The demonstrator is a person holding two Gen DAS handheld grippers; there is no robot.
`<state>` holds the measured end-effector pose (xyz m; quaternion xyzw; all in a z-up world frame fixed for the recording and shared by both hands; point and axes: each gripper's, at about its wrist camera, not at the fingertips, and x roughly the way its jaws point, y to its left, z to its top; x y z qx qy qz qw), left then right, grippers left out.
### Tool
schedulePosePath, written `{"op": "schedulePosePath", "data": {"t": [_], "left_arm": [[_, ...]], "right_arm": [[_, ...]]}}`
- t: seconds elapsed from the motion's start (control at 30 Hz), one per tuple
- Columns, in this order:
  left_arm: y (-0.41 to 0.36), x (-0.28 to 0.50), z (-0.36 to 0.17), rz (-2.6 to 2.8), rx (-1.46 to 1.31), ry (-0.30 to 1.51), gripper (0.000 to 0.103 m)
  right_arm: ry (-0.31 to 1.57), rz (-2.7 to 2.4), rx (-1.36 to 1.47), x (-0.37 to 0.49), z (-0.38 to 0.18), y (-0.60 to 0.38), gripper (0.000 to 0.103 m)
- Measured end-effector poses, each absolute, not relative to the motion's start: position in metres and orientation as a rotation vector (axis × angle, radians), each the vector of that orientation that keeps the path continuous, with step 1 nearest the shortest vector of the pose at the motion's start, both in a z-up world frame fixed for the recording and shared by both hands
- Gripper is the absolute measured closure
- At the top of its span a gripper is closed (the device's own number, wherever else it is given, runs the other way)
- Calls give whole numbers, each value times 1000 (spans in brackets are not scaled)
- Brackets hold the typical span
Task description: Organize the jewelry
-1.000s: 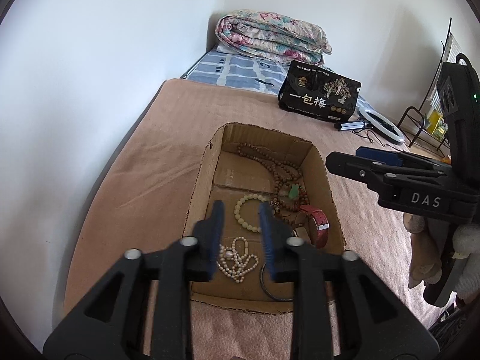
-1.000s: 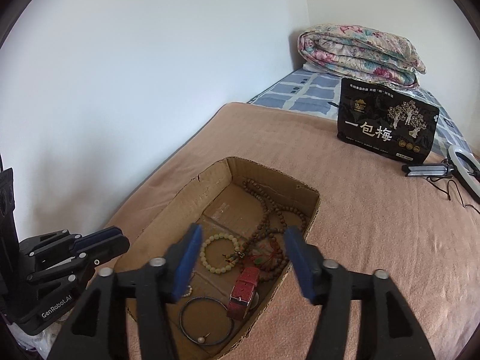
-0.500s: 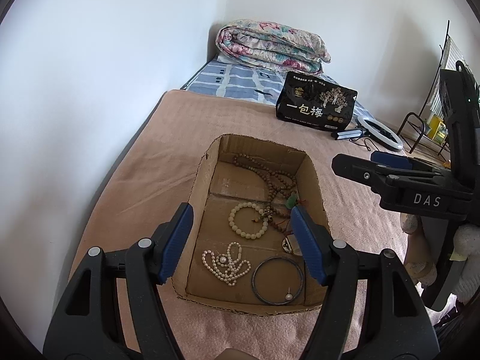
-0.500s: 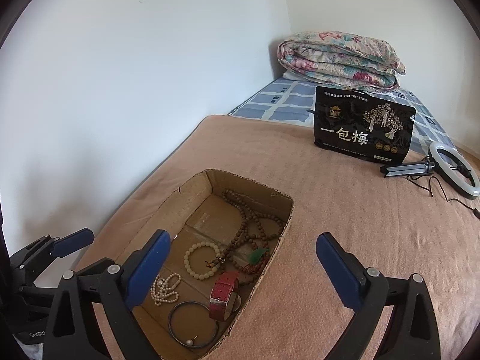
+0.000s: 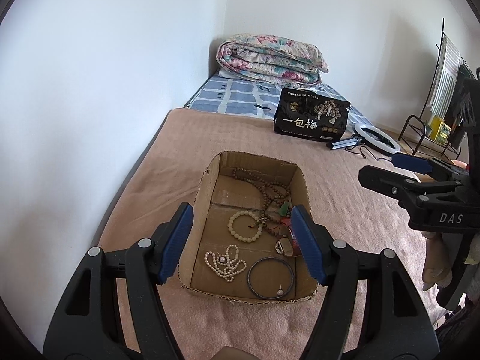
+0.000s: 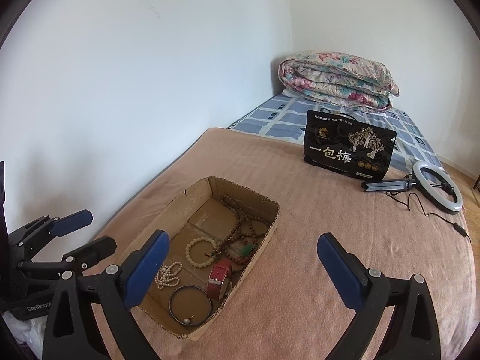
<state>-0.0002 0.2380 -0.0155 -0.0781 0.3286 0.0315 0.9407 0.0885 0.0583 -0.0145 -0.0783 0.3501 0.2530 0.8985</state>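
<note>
As I hold off, left gripper (image 5: 241, 244) wide open, empty, straddling cardboard box (image 5: 207, 192); pearl necklace (image 5: 225, 263) dead ahead, nearest; right gripper (image 6: 240, 267) open, empty, beside box

1. A cardboard box (image 6: 240, 190) is seen on a pink blanket (image 6: 315, 240).
2. Inside are laid a brown bead necklace (image 6: 240, 225), a pale bead bracelet (image 6: 200, 252), a pearl strand (image 6: 168, 276), a dark bangle (image 6: 189, 304) and a red watch (image 6: 220, 279).
3. The right gripper (image 6: 240, 273) is held wide open — nothing is gripped.
4. The left gripper (image 6: 82, 234) is seen beside the box, jaws apart.
</note>
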Motion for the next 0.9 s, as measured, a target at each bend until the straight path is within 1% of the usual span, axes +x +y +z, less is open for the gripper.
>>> {"op": "schedulePosePath", "data": {"t": [0.1,0.43,0.5,0.53,0.83,0.9], "left_arm": [[235,-10,-5,74,-165,662,33],[212,-45,16,95,-148,630,33],[205,-52,18,93,-142,624,19],[202,-55,18,95,-137,616,17],[180,-65,14,120,-100,634,14],[176,-68,14,126,-97,625,8]], "right_arm": [[705,506,-171,78,-4,48,0],[672,480,-162,47,20,11,0],[669,478,-157,41,22,2,0],[669,477,-155,38,22,-2,0],[670,463,-167,23,16,-26,0],[667,457,-172,19,14,-29,0]]}}
